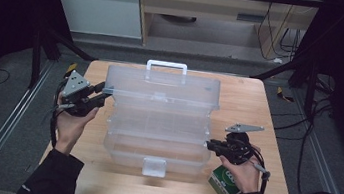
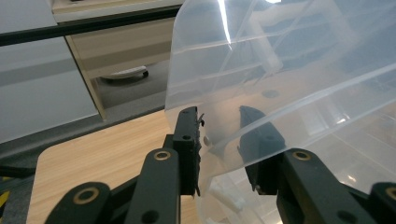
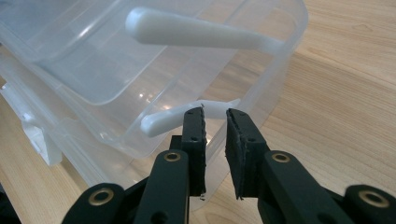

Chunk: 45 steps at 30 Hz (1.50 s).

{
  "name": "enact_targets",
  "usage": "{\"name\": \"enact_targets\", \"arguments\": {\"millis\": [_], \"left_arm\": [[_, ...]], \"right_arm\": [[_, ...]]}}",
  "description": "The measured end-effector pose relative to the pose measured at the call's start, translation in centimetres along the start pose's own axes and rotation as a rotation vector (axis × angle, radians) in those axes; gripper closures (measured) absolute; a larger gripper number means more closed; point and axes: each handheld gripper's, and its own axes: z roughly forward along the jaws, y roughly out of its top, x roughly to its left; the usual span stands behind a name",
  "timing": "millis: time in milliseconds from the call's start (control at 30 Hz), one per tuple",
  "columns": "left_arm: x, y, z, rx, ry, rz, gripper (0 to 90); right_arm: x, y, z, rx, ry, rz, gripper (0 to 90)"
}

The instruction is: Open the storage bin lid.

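At the wooden table (image 1: 260,103), your left gripper (image 2: 219,140) had its jaws around the lid corner of the clear tiered box (image 1: 158,125); your right gripper (image 3: 215,122), nearly closed and empty, steadied the base. Raising slowly suited best.

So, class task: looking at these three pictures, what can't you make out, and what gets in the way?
- Green box: high view, print too small to read; the right hand covers part of it.
- Left gripper: left gripper view, whether the pads press the lid edge between them; clear plastic blurs the far jaw.
- Right gripper: right gripper view, whether it touches the white bar; jaws hide the spot.
- Bin: high view, contents lost in glare.
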Motion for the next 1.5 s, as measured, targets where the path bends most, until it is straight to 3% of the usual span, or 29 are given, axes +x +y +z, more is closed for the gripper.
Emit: {"name": "enact_targets", "arguments": {"millis": [367, 933, 1400, 1433, 1467, 1500], "left_arm": [[0.5, 1.3, 1.4, 0.007, 0.041, -0.009, 73.3], [1.3, 2.7, 3.5, 0.009, 0.079, -0.080, 76.6], [2.2, 4.2, 6.2, 0.045, 0.115, -0.079, 77.2], [2.6, 4.3, 6.3, 0.038, 0.136, -0.045, 77.2], [2.4, 4.3, 6.6, 0.048, 0.114, -0.082, 77.2], [2.5, 4.4, 6.7, 0.049, 0.114, -0.082, 77.2]], "right_arm": [[-0.1, 0.0, 0.0, -0.001, -0.001, 0.000, 77.8], [0.1, 0.0, 0.0, 0.003, -0.006, -0.004, 77.7], [0.0, 0.1, 0.0, 0.005, -0.006, -0.009, 77.6], [0.1, 0.1, 0.0, 0.007, -0.004, -0.003, 77.6], [0.1, 0.1, 0.0, 0.006, -0.005, -0.005, 77.5], [0.1, 0.0, 0.0, 0.006, -0.007, -0.006, 77.5]]}}
